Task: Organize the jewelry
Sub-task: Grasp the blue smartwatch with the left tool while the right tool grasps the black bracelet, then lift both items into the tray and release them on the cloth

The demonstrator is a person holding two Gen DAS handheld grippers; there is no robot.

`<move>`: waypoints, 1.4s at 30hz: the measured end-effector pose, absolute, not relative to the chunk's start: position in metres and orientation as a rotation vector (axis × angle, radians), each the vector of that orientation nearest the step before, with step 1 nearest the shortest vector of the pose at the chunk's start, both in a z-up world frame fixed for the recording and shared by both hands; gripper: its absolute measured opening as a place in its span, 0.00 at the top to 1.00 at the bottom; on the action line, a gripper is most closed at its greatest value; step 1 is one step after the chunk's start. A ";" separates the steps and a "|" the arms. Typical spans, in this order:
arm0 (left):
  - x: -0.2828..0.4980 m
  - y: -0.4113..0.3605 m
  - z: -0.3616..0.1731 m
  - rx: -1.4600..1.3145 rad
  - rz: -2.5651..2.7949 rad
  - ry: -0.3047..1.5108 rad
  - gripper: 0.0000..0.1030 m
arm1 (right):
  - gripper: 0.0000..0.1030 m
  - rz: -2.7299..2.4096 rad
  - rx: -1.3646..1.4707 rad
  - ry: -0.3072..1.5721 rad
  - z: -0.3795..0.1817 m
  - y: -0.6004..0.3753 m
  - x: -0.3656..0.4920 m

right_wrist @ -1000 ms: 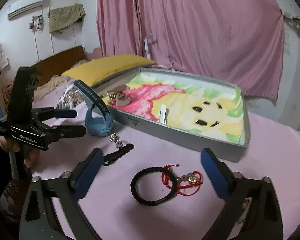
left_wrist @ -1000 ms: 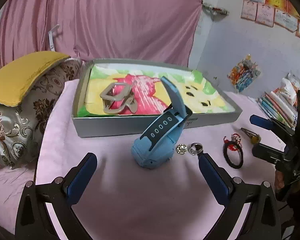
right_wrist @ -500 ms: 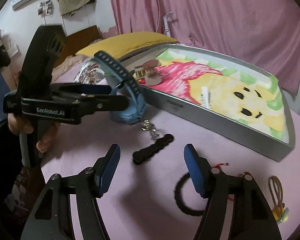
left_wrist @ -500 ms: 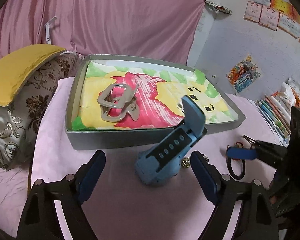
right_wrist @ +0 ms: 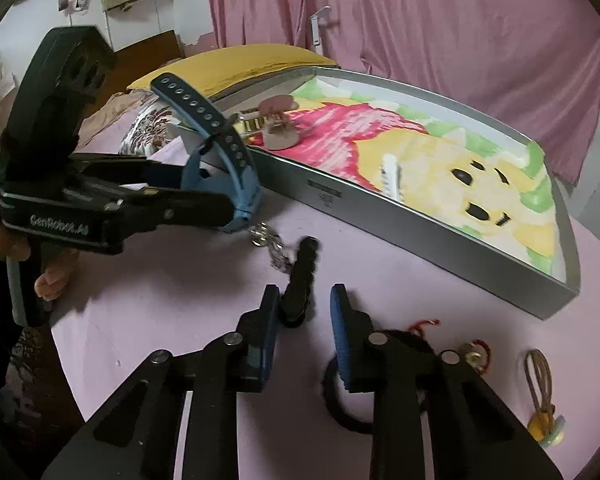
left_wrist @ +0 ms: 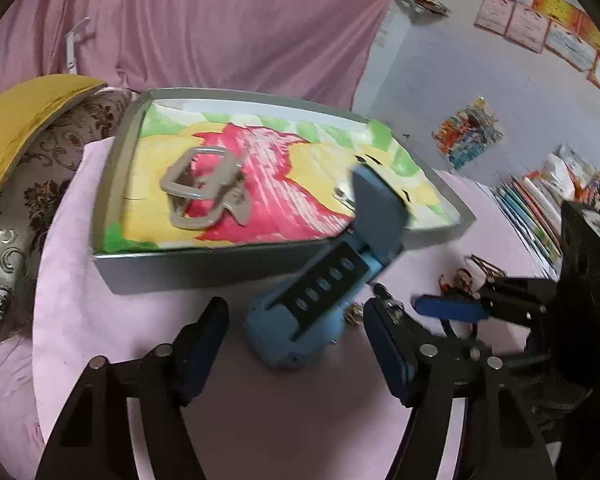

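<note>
A blue watch [left_wrist: 320,300] stands on the pink cloth just in front of the grey tray [left_wrist: 220,268]. My left gripper [left_wrist: 296,344] is open, its fingers on either side of the watch body; it also shows in the right wrist view [right_wrist: 204,196]. My right gripper [right_wrist: 304,320] is open, narrowly, around the near end of a black hair clip [right_wrist: 302,276]. A silver chain [right_wrist: 270,246] lies between the clip and the watch [right_wrist: 224,160]. The tray [right_wrist: 420,240] holds a beige claw clip [left_wrist: 204,192] and a white clip [right_wrist: 392,176].
A black hair tie [right_wrist: 340,400], a red string bracelet [right_wrist: 476,354] and a brown-and-yellow hair elastic [right_wrist: 540,392] lie on the cloth at the right. A yellow pillow [left_wrist: 16,128] lies left of the tray. Books [left_wrist: 532,208] are stacked at the far right.
My left gripper has moved in and narrowed around the watch. My right gripper has moved forward and narrowed around the black hair clip's end.
</note>
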State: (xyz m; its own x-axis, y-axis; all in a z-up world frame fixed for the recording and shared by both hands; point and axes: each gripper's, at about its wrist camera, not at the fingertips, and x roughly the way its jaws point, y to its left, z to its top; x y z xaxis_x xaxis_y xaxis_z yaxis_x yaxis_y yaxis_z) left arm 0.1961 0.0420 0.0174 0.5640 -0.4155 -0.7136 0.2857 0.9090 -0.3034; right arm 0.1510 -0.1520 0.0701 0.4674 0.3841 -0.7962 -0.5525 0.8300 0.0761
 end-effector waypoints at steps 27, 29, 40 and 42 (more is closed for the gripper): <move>0.181 0.014 0.020 0.052 -0.341 0.880 0.61 | 0.87 0.674 -0.240 0.909 0.070 -0.154 0.153; 0.177 0.016 0.020 0.038 -0.337 0.874 0.61 | 0.87 0.677 -0.232 0.907 0.070 -0.156 0.152; 0.177 0.005 0.018 0.114 -0.362 0.877 0.54 | 0.87 0.670 -0.223 0.913 0.070 -0.160 0.155; 0.180 0.003 0.019 0.115 -0.376 0.885 0.50 | 0.87 0.662 -0.223 0.912 0.070 -0.161 0.156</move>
